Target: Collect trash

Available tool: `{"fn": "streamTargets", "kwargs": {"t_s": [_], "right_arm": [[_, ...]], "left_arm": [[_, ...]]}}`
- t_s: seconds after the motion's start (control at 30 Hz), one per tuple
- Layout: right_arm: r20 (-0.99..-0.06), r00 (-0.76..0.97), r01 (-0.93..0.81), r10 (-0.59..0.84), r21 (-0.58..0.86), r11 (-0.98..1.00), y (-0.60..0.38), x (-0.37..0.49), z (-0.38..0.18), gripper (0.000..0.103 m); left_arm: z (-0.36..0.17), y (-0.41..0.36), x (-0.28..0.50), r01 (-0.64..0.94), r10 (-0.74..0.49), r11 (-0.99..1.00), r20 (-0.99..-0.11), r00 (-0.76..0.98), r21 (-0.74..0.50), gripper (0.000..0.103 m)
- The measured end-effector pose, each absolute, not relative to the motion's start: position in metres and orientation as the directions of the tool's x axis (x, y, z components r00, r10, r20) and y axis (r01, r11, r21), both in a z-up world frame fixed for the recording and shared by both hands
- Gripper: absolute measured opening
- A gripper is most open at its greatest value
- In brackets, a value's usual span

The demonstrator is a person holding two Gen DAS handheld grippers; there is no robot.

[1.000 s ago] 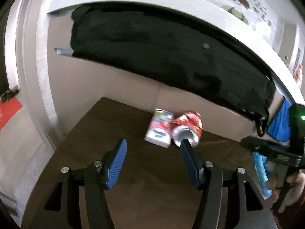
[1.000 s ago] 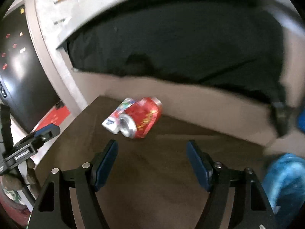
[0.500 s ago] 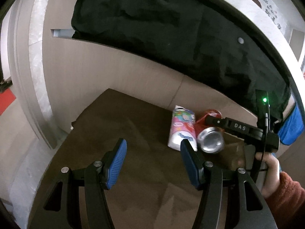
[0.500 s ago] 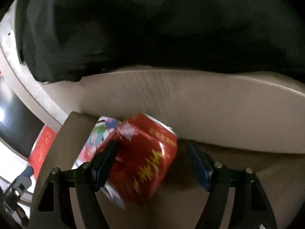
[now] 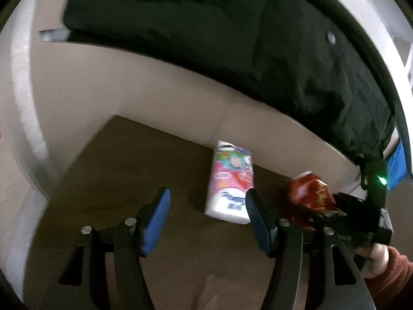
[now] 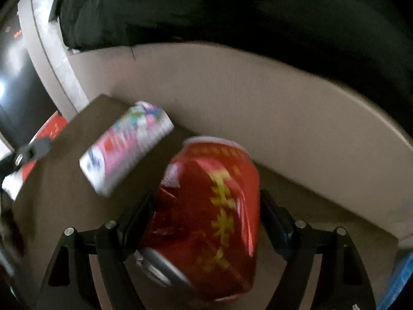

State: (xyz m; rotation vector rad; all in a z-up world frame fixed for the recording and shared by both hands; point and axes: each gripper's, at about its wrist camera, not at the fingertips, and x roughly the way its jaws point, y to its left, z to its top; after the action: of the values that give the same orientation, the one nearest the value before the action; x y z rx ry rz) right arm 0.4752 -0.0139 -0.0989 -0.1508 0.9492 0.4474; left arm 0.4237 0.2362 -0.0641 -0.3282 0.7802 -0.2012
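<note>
A crushed red can with yellow characters sits between my right gripper's fingers, which press on both its sides. In the left wrist view the same can is held off the brown table by the right gripper. A pink and white tissue pack lies on the table by the beige wall; it also shows in the right wrist view. My left gripper is open and empty, just in front of the tissue pack.
A black garment hangs over the ledge above the table. The beige wall panel borders the table's far side. Something blue shows at the far right, also in the right wrist view.
My right gripper moved in around the red can, closed on it and pulled it away from the tissue pack. My left gripper came closer to the tissue pack and stayed open.
</note>
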Motion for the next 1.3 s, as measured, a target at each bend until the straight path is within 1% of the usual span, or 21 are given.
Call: {"fn": "streamTargets", "kwargs": {"t_s": [0.1, 0.17, 0.27, 0.37, 0.47, 0.53, 0.6, 0.67, 0.9, 0.97, 1.13, 1.3], "right_arm": [[-0.812, 0.525, -0.41, 0.257, 0.023, 0.912, -0.048, 0.458, -0.096, 0.077], [-0.811, 0.534, -0.396, 0.237, 0.008, 0.918, -0.065, 0.449, -0.095, 0.077], [-0.804, 0.528, -0.393, 0.273, 0.053, 0.918, -0.088, 0.439, -0.093, 0.077], [-0.773, 0.557, -0.393, 0.304, 0.078, 0.916, -0.106, 0.426, -0.084, 0.077], [-0.741, 0.589, -0.403, 0.323, 0.077, 0.912, -0.116, 0.415, -0.076, 0.077], [-0.725, 0.607, -0.408, 0.325, 0.067, 0.911, -0.113, 0.41, -0.073, 0.077], [-0.722, 0.614, -0.402, 0.319, 0.061, 0.913, -0.117, 0.408, -0.071, 0.078], [-0.72, 0.618, -0.401, 0.317, 0.059, 0.914, -0.118, 0.406, -0.071, 0.078], [-0.705, 0.628, -0.382, 0.33, 0.09, 0.92, -0.117, 0.397, -0.074, 0.079], [-0.697, 0.644, -0.384, 0.317, 0.064, 0.921, -0.113, 0.392, -0.076, 0.084], [-0.714, 0.644, -0.364, 0.274, 0.029, 0.931, -0.098, 0.406, -0.084, 0.085], [-0.761, 0.608, -0.34, 0.228, 0.011, 0.94, -0.088, 0.43, -0.102, 0.086]], "left_arm": [[-0.074, 0.213, 0.448, 0.081, -0.311, 0.934, -0.683, 0.66, -0.347, 0.062], [-0.08, 0.199, 0.467, 0.077, -0.283, 0.949, -0.714, 0.64, -0.307, 0.062], [-0.091, 0.182, 0.49, 0.061, -0.248, 0.962, -0.753, 0.609, -0.267, 0.062], [-0.089, 0.167, 0.498, 0.061, -0.22, 0.971, -0.757, 0.615, -0.232, 0.063], [-0.09, 0.155, 0.498, 0.028, -0.16, 0.983, -0.774, 0.612, -0.18, 0.062], [-0.089, 0.149, 0.492, 0.006, -0.117, 0.99, -0.781, 0.614, -0.143, 0.052], [-0.085, 0.147, 0.481, -0.01, -0.115, 0.988, -0.782, 0.612, -0.153, 0.047], [-0.08, 0.146, 0.465, -0.026, -0.122, 0.985, -0.79, 0.602, -0.171, 0.046], [-0.054, 0.139, 0.38, -0.001, -0.184, 0.97, -0.737, 0.65, -0.243, 0.046], [-0.051, 0.14, 0.363, 0.001, -0.208, 0.961, -0.724, 0.657, -0.276, 0.046], [-0.055, 0.152, 0.352, -0.025, -0.207, 0.954, -0.717, 0.666, -0.298, 0.046], [-0.055, 0.157, 0.346, -0.028, -0.224, 0.945, -0.708, 0.67, -0.325, 0.046]]}}
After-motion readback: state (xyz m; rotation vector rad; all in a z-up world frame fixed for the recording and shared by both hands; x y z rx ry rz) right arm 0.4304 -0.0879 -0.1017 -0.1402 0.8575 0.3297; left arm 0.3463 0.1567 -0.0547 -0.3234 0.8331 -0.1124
